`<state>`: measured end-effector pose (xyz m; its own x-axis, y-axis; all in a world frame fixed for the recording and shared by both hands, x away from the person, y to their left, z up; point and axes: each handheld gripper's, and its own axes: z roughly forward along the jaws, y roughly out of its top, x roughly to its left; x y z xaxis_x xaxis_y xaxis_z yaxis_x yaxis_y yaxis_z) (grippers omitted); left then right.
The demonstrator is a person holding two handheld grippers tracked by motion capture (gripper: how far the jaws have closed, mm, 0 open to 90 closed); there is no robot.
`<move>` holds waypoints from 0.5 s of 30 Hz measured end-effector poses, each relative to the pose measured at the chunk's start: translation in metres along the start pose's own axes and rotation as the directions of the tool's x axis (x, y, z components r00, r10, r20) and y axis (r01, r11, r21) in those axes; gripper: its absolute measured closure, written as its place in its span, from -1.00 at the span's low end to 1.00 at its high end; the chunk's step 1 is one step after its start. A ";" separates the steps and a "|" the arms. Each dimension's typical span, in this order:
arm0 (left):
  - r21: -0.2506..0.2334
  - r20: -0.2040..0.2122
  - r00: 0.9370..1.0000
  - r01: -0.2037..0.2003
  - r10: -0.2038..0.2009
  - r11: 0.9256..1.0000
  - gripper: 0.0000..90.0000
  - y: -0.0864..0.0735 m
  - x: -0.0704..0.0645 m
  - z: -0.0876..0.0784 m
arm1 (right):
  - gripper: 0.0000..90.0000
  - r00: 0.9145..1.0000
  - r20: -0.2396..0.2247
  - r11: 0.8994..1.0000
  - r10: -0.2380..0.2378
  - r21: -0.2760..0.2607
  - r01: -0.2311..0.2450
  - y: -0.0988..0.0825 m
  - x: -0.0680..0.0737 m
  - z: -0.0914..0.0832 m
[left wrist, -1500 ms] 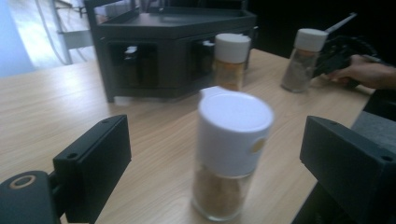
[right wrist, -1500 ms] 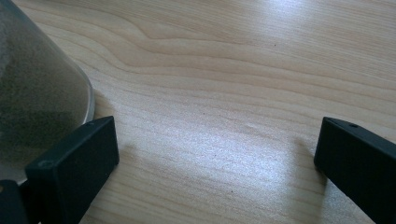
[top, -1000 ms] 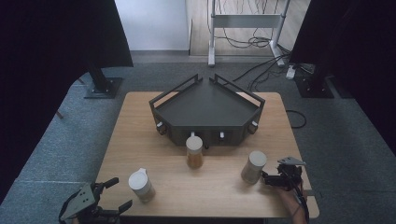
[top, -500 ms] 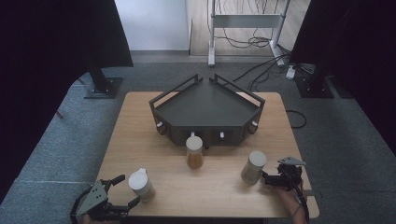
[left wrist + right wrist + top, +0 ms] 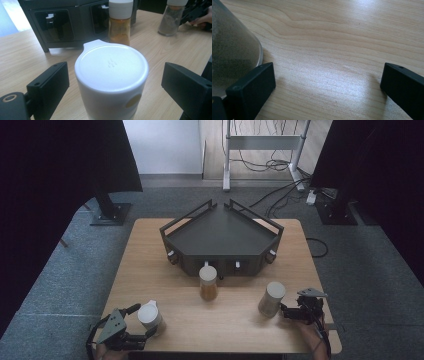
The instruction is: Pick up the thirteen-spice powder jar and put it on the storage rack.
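A white-lidded jar (image 5: 150,317) (image 5: 111,82) stands near the table's front left corner. My left gripper (image 5: 140,322) (image 5: 113,86) is open, one jaw on each side of the jar with gaps to both. A grey-filled shaker (image 5: 271,299) (image 5: 230,45) stands at the front right; my right gripper (image 5: 286,312) (image 5: 328,82) is open just to its right, with bare wood between the jaws and one jaw close to the shaker's base. An orange spice jar (image 5: 208,283) (image 5: 120,21) with a white cap stands at mid-table.
A dark angular tray-like rack (image 5: 195,247) sits at the back middle of the wooden table (image 5: 145,255); its front face shows in the left gripper view (image 5: 62,22). Grey carpet, cables and stands lie beyond the table.
My left gripper has moved right, up to the white-lidded jar, so its jaws now straddle it. The right gripper has stayed by the grey shaker.
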<state>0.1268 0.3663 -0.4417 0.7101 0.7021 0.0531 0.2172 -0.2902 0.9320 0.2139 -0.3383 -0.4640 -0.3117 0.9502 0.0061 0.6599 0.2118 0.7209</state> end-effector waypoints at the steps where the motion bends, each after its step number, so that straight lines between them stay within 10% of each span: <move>1: 0.005 0.002 1.000 0.001 -0.001 1.000 -0.82 0.001 0.000 0.002 | -1.00 1.000 0.000 1.000 0.000 0.000 0.000 0.000 0.000 0.000; 15: 0.023 -0.007 1.000 0.019 -0.019 1.000 -0.44 0.002 0.000 0.010 | -1.00 1.000 0.000 1.000 0.000 0.000 0.000 0.000 0.000 0.000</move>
<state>0.1342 0.3593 -0.4436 0.7012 0.7120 0.0384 0.2458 -0.2918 0.9244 0.2139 -0.3384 -0.4641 -0.3122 0.9500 0.0062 0.6597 0.2121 0.7210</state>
